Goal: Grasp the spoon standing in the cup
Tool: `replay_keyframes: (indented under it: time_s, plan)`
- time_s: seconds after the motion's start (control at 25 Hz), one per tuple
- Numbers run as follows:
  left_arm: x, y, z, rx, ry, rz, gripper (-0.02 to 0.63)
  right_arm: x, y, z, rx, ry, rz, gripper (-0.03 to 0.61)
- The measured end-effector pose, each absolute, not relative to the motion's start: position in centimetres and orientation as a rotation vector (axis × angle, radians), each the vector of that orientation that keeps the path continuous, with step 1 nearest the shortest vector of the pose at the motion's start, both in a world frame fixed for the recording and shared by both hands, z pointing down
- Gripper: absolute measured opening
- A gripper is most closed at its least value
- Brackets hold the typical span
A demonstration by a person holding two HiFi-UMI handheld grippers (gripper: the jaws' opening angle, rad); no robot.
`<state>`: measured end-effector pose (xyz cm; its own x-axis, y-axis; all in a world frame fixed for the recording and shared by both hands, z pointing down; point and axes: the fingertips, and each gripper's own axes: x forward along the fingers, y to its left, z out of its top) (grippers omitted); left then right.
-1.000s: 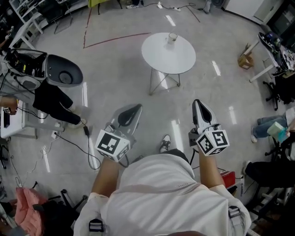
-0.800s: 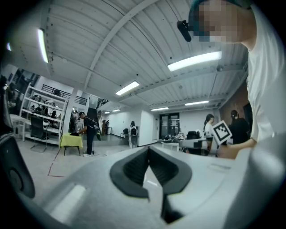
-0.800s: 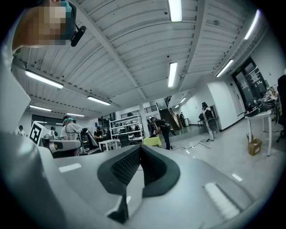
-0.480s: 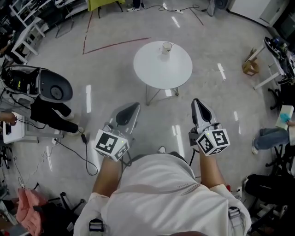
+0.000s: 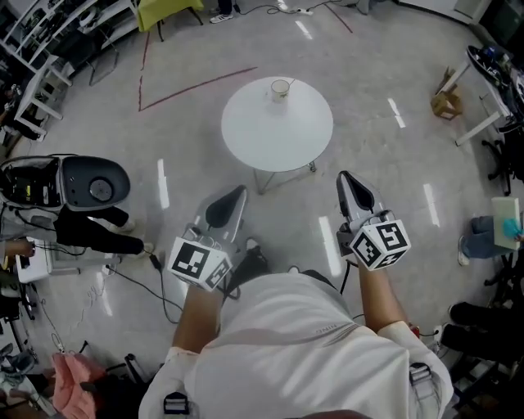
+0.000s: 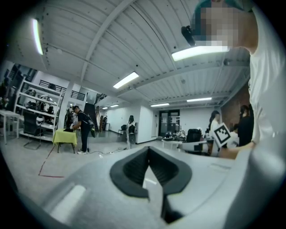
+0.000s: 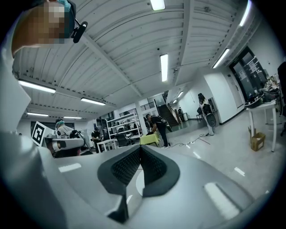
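A small cup (image 5: 281,88) stands near the far edge of a round white table (image 5: 277,135) in the head view; the spoon in it is too small to make out. Both grippers are held level over the floor, well short of the table. My left gripper (image 5: 238,191) points at the table's near left side, its dark pads meeting at the tip (image 6: 148,148) with nothing between them. My right gripper (image 5: 343,175) is to the right of the table's legs, its jaws also shut and empty (image 7: 140,146). Neither gripper view shows the cup.
A grey round machine (image 5: 94,182) and black cables (image 5: 123,254) lie on the floor at the left. A red tape line (image 5: 196,82) runs beyond the table, a yellow-green table (image 5: 168,10) stands far back, and a cardboard box (image 5: 448,105) and white desk are at the right. People stand in the distance.
The table and cup have come closer and shifted left in the head view as the person walked towards them. Both grippers keep the same level pose, jaws unchanged.
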<state>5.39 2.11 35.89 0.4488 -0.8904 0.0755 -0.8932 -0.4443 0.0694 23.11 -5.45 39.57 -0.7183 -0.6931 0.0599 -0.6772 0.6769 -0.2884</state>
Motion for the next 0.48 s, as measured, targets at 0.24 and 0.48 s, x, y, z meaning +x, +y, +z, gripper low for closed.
replay_keyframes:
  time_s: [0.24,0.48]
  plan:
    - [2.3,-5.9,37.3,2.598,-1.550,0.016,0.003,20.2,-12.6,40.3,-1.198,2.848,-0.435,0.005]
    - [-1.9,-15.1,36.5,2.645,-1.457,0.013,0.003,15.2,-21.0,38.8,-1.264,2.872,-0.424,0.005]
